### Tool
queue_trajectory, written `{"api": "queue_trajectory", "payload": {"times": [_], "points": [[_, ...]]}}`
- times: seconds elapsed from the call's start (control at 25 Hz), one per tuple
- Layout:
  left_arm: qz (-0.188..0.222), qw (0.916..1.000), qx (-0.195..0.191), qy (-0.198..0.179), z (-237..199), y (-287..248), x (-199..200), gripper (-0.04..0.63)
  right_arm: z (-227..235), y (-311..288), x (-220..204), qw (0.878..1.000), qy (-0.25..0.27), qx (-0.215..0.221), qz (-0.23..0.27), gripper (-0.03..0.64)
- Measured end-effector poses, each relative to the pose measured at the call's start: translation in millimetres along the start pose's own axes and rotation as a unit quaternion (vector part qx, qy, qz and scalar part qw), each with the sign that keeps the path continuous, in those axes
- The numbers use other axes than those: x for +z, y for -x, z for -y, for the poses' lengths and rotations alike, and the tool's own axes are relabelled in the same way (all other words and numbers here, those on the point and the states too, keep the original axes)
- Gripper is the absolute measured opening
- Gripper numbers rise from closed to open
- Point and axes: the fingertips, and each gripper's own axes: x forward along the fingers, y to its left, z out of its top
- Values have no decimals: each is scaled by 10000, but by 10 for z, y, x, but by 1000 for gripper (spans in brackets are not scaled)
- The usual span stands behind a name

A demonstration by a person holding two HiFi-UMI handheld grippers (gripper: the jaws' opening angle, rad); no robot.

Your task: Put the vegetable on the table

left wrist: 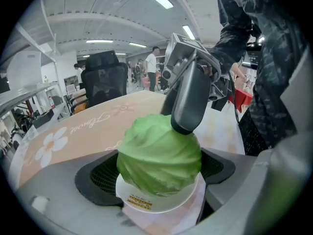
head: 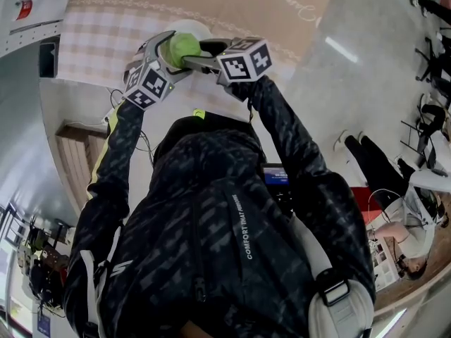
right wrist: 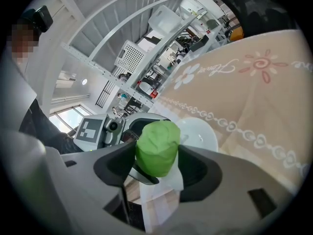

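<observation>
My left gripper (left wrist: 156, 177) squeezes the green cabbage (left wrist: 159, 153) right above the white plate (right wrist: 203, 133) on the table (head: 176, 5). My right gripper (right wrist: 156, 165) has its jaws wide apart around the cabbage, not pinching it. My jacket (head: 232, 259) says "COMFORT THAT". The cloth (left wrist: 88, 124) has curly writing, and a yellow label (left wrist: 139, 199) shows under the cabbage. I cannot read either one.

Jacket (head: 211, 259) print: "COMFORT THAT", rest unclear.
</observation>
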Motion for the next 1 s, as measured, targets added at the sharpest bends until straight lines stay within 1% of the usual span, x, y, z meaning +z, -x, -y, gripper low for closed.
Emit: {"api": "queue_trajectory", "payload": {"times": [0.4,0.68,0.8,0.88,1.0], "points": [[-337,9992,-77,-187,-33,-122,-78,482,145,-22,-39,9998,-138,-97,-58,270],[-526,9981,-69,-307,-43,-158,-111,482,203,-22,-69,9995,-291,-26,-71,273],[-637,9973,-52,-370,-49,-161,-168,482,273,-14,-76,9995,-272,-150,-84,265],[-641,9972,-76,-370,-29,-170,-191,482,309,-8,-79,9994,-277,-181,-58,256],[-615,9975,-69,-344,-27,-177,-190,482,325,-33,-61,9993,-329,-176,-22,262]]}}
